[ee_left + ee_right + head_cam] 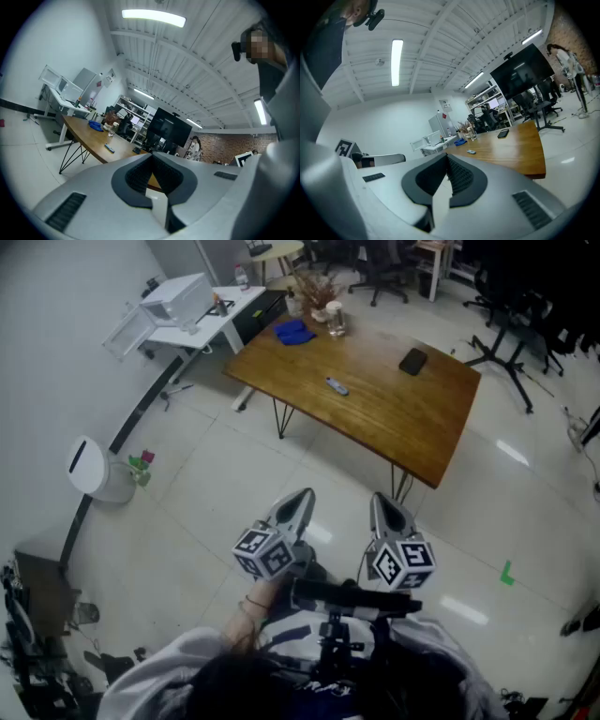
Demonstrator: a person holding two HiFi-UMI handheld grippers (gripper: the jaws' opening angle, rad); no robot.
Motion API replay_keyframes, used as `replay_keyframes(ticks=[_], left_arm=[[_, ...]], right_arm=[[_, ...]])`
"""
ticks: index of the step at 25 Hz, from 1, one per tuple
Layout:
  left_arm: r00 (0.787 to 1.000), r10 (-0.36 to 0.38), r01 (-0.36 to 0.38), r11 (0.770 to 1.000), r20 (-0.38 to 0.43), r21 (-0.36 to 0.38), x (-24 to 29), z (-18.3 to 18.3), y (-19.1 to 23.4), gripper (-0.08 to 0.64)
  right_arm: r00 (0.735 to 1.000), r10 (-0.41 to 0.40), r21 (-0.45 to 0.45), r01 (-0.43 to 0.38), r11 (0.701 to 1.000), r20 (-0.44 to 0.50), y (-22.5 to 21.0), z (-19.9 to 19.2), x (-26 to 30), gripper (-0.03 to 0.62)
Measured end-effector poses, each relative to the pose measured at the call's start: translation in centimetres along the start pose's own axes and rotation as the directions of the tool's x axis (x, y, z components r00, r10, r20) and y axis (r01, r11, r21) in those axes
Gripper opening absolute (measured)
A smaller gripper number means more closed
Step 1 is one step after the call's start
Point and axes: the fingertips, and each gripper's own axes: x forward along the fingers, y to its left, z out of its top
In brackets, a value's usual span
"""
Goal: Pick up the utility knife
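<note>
The utility knife (pixel 336 386), small and grey-blue, lies near the middle of the wooden table (pixel 412 427), far ahead of me. Both grippers are held close to my body, well short of the table, side by side and roughly level. My left gripper (pixel 304 495) is shut and empty; in the left gripper view its tips (pixel 152 155) meet, with the utility knife (pixel 109 148) far off on the table (pixel 84 133). My right gripper (pixel 380 499) is shut on nothing too. In the right gripper view its tips (pixel 446 157) meet below the distant utility knife (pixel 471 152).
On the table are a black phone (pixel 412 361), a blue cloth (pixel 294 332), a glass (pixel 335 321) and dried plants (pixel 315 289). A white desk (pixel 192 320) stands at the left wall, a white bin (pixel 94 469) on the tiled floor, office chairs and a stand (pixel 506 343) behind.
</note>
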Motion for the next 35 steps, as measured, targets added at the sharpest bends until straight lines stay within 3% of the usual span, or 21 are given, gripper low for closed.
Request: replay_keyframes(ticks=[8, 14, 21, 30, 35], left_arm=[[0.999, -0.032, 0.032, 0.999, 0.009, -0.014, 5.6, 1.9, 5.1, 0.008], [0.993, -0.121, 0.120, 0.992, 0.015, 0.046, 10.6, 7.6, 10.2, 0.008], [0.977, -0.214, 0.214, 0.977, -0.017, 0.017, 15.3, 11.7, 16.5, 0.008], [0.973, -0.225, 0.220, 0.972, -0.057, -0.082, 18.4, 11.5, 21.3, 0.008], [0.984, -0.167, 0.159, 0.980, -0.062, -0.119, 21.1, 12.0, 23.9, 0.008]], right_arm=[[0.998, 0.047, 0.008, -0.046, 0.999, -0.040, -1.6, 0.3, 7.8, 0.012], [0.996, 0.074, 0.070, -0.071, 0.995, -0.050, -0.1, 1.4, 16.1, 0.012], [0.999, 0.010, 0.022, -0.008, 1.000, -0.047, 1.0, 3.0, 24.9, 0.012], [0.991, -0.065, 0.021, 0.068, 0.997, -0.118, -1.4, 2.8, 29.5, 0.012], [0.983, -0.073, 0.040, 0.081, 0.996, -0.168, -4.2, 2.9, 32.6, 0.012]])
